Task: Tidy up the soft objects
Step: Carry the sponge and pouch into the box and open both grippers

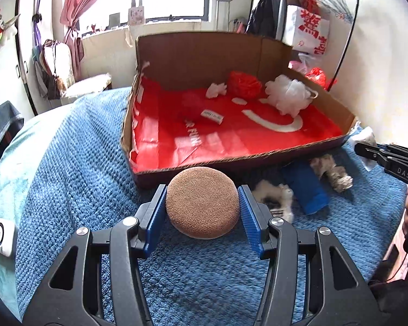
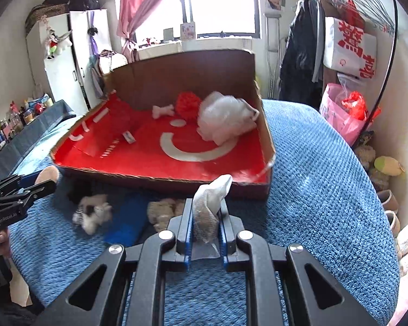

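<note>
Two tongs loaded: left tongs [image 1: 202,203] grip brown puff [image 1: 202,202], right tongs [image 2: 206,217] pinch white pouch [image 2: 209,203]. Carry both toward twelve o'clock, clearing cardboard box [image 1: 231,160] rim before releasing.

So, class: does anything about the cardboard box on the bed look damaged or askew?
Yes. The cardboard box has a torn, ragged left wall, and its red liner lies creased and rucked up along that side. Its near right corner also looks frayed.
</note>
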A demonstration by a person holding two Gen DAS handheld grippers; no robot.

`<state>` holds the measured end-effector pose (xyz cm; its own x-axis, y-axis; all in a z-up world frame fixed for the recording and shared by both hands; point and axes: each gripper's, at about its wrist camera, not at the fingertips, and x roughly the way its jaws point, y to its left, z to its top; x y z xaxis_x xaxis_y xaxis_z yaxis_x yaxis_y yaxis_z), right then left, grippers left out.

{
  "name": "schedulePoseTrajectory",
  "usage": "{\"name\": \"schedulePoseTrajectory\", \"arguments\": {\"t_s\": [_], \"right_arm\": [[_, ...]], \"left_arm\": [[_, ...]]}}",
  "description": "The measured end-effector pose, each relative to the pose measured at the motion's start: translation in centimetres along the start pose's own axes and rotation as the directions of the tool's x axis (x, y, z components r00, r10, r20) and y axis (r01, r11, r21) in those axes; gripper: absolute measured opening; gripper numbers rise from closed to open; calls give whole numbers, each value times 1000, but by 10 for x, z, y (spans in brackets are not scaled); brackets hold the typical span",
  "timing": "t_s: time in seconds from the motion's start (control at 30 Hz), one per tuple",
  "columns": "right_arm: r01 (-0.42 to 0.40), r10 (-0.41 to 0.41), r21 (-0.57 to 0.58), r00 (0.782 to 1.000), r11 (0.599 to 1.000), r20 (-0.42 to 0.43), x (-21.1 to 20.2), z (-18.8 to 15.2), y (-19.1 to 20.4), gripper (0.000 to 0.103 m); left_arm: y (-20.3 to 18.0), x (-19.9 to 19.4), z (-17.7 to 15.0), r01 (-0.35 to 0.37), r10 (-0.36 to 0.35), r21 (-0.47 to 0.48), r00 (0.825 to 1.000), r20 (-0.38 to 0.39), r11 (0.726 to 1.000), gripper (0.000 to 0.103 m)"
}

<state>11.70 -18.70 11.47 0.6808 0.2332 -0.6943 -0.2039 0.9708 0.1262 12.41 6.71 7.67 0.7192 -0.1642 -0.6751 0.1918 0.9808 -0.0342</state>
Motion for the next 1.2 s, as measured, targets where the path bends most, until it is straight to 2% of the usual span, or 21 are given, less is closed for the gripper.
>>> {"name": "schedulePoseTrajectory", "arguments": {"t_s": [0.2, 0.5, 0.7, 0.77, 0.93, 1.2], "right_arm": [[-28, 29, -28, 999, 999, 33, -15, 3, 18, 17], [-62, 62, -25, 997, 998, 37, -17, 9, 24, 17], [-114, 116, -38, 992, 993, 48, -6, 34, 25, 17], [-147, 149, -42, 988, 988, 41, 3, 47, 26, 17], [-223, 222, -52, 975, 973, -29, 43, 86, 28, 17], [-266, 255, -47, 952, 963, -168, 111, 131, 31, 17]], "left_arm": [[-15, -20, 6, 31, -33, 32, 998, 56, 999, 50], [-27, -26, 11, 60, -63, 47, 995, 73, 997, 50], [-27, -23, 31, 100, -104, 53, 991, 87, 994, 50], [-27, -17, 42, 133, -138, 64, 987, 83, 989, 50], [-35, 11, 77, 202, -210, 135, 977, 45, 970, 50], [-43, 74, 127, 251, -239, 219, 968, -81, 943, 50]]}}
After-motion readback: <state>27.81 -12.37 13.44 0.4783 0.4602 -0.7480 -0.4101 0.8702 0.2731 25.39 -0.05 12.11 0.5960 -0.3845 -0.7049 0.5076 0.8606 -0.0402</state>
